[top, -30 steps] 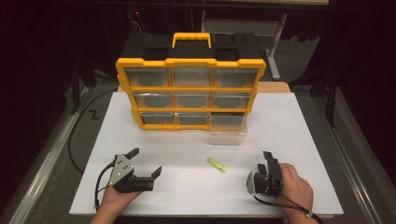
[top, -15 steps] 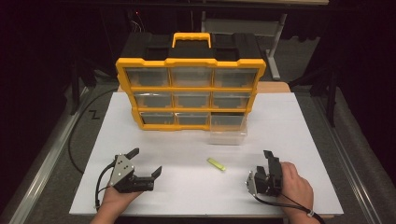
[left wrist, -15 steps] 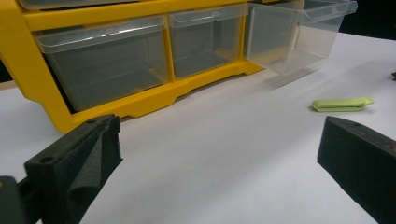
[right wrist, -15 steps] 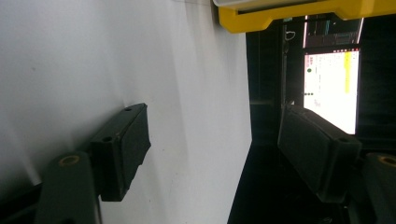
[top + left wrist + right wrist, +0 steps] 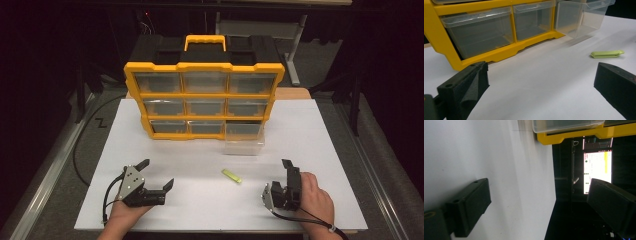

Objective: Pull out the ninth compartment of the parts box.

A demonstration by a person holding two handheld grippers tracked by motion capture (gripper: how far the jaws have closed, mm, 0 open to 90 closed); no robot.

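Both tools spread, right tool (image 5: 286,170) just opened, lit screen (image 5: 597,171) beyond, left tool (image 5: 156,173) facing green clip (image 5: 607,53)

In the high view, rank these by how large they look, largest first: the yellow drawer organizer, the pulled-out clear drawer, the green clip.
1. Yellow drawer organizer
2. Pulled-out clear drawer, at the bottom right slot
3. Green clip, on the white board, nearest the camera yet plainly smallest

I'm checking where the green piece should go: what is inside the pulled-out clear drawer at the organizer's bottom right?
The drawer looks empty: through its clear walls only the white table shows. Its back end sits inside the organizer, so that part stays hidden.
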